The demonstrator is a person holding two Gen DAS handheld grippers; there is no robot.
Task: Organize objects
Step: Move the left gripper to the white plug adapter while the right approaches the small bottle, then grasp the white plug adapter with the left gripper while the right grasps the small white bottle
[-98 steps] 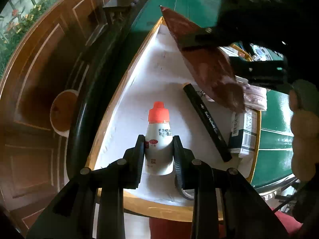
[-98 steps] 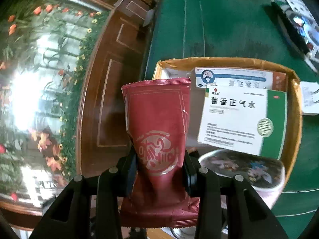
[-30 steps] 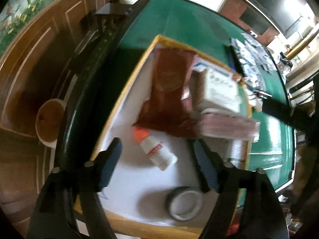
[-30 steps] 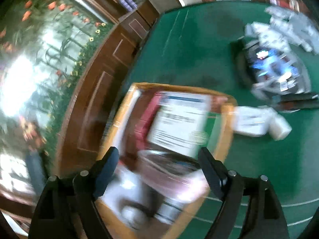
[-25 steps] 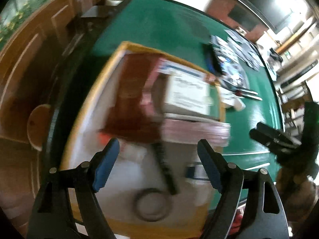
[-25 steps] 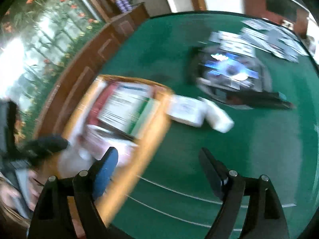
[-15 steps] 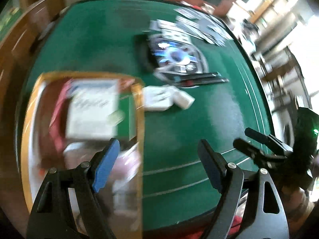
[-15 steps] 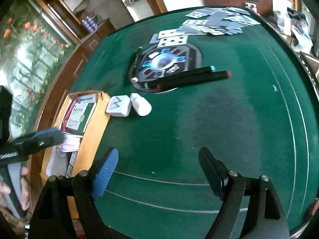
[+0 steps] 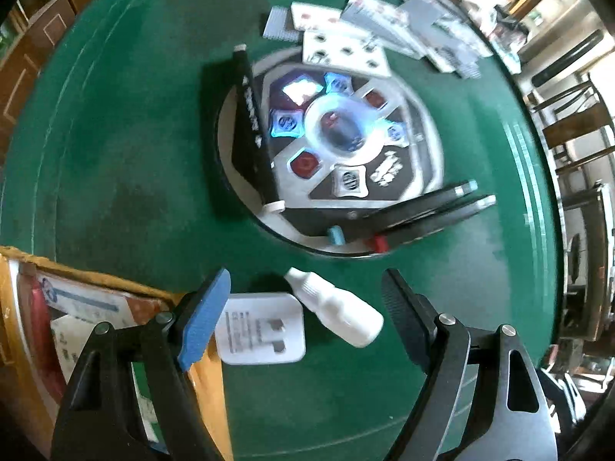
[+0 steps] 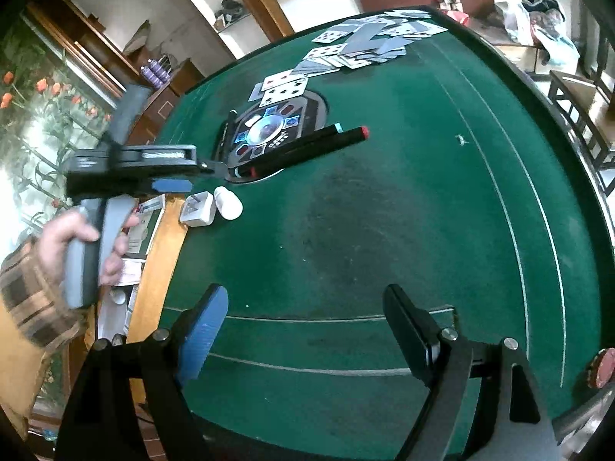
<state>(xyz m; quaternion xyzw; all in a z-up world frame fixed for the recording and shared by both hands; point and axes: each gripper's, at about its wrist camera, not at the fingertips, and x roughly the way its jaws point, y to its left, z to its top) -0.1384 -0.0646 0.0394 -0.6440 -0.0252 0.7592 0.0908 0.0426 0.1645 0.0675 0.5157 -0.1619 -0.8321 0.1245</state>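
My left gripper [image 9: 305,307] stands open just above a white charger plug [image 9: 261,332] and a small white bottle [image 9: 334,315] that lie side by side on the green felt table; nothing is between its fingers. The cardboard box [image 9: 96,269] with medicine packets sits at the left, next to the plug. In the right wrist view the left gripper [image 10: 207,178] hovers over the plug [image 10: 198,209] and bottle [image 10: 228,196], held by a hand [image 10: 77,238]. My right gripper [image 10: 307,326] is open and empty over bare felt near the table's front edge.
A round control panel [image 9: 330,146] is set in the table's middle, with one black marker [image 9: 253,130] on its left and two more [image 9: 423,211] across its near side. Playing cards [image 10: 353,46] lie spread at the far side. A chip [image 10: 601,368] sits at the right edge.
Both grippers have opened, leaving the red-capped bottle and red pouch in the box, and swung right over the felt. The left now hangs over the plug and white bottle.
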